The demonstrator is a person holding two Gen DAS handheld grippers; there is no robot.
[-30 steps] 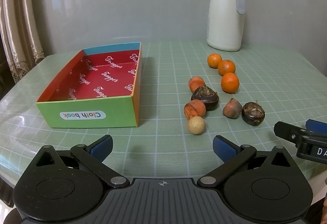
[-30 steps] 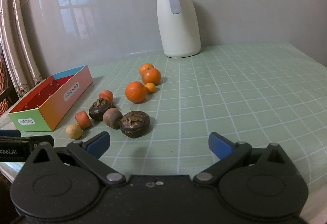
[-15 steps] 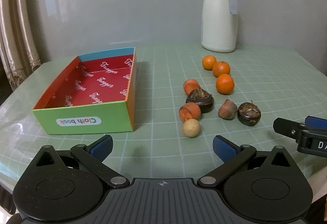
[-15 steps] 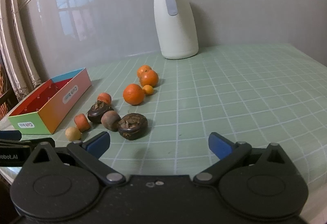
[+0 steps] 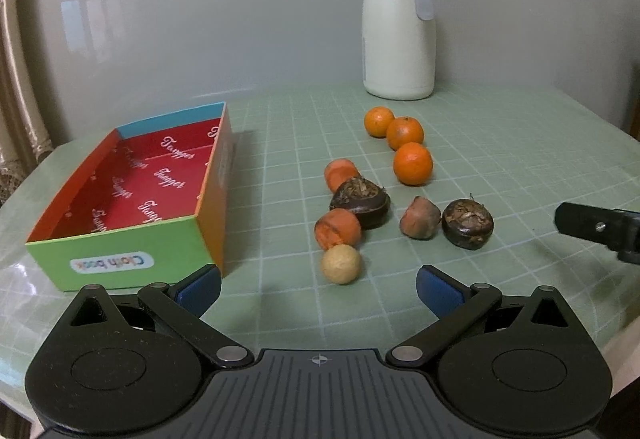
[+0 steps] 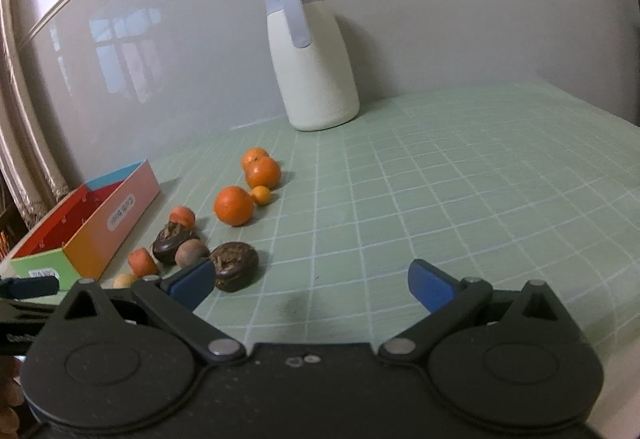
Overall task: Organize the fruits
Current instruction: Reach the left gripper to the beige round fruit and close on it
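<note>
Fruits lie loose on the green gridded table, right of the box. Three round oranges form a diagonal row toward the back; a tiny orange one sits just beside the nearest of them, seen in the right wrist view only. Two dark brown wrinkled fruits: one mid-cluster, touching an orange-red stubby piece at its front-left, another on the right edge just beside a dull reddish-brown fruit. A second orange-red piece sits behind the mid dark one. A pale tan ball lies nearest, touching the front orange-red piece. The box is open-topped, red inside with white script, green front wall, nothing visible inside.

Left gripper: jaws wide apart, holding nothing, low behind the tan ball. Right gripper: jaws wide apart, holding nothing, its left pad overlapping the dark fruit in view; contact unclear. White jug stands at the back by the wall.
</note>
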